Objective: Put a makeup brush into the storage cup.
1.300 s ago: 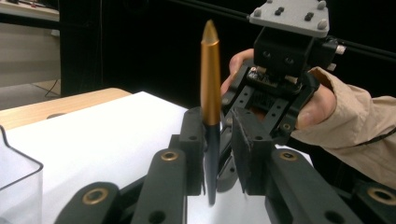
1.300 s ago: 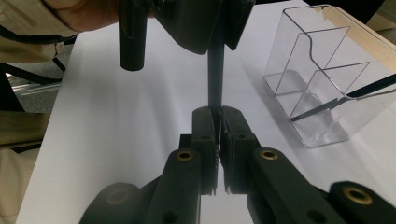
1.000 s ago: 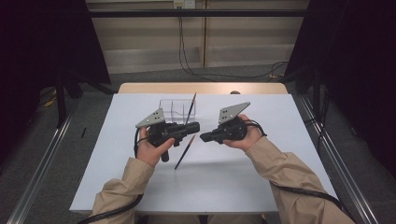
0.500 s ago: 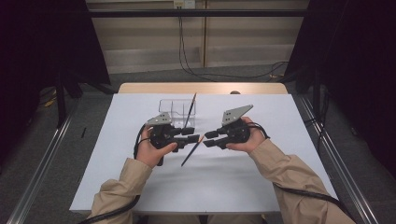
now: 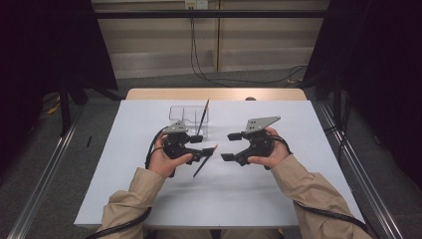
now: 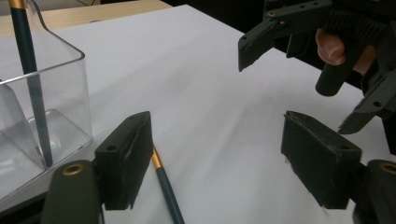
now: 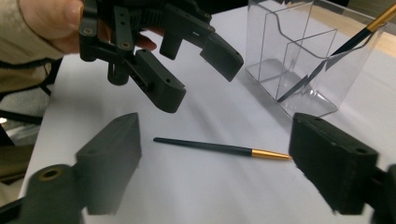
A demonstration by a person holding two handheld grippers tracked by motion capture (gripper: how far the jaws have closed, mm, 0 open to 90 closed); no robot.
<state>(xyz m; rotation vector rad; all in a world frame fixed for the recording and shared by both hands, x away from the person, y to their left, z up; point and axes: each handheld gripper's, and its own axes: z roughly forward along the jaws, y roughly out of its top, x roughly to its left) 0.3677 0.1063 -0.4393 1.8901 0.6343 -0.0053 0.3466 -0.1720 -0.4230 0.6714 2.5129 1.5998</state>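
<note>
A dark, slim brush with a gold ferrule (image 7: 219,148) lies flat on the white table (image 5: 149,194), between and just below the two grippers (image 5: 204,162). My left gripper (image 5: 201,148) hovers open over the brush, whose handle passes under one jaw (image 6: 164,186). My right gripper (image 5: 229,146) faces it, also open, with the brush on the table between its jaws (image 7: 217,126). A second brush (image 5: 203,117) stands tilted in a clear plastic organizer (image 5: 180,113) behind the left gripper.
The organizer (image 7: 299,60) has several compartments and stands at the table's middle back. A wooden strip (image 5: 214,93) runs along the table's far edge. Cables trail from both grippers past the person's sleeves (image 5: 308,189).
The loose brush has come down to lie flat on the table, a little nearer the person. The left gripper has drawn back slightly and its jaws stand apart.
</note>
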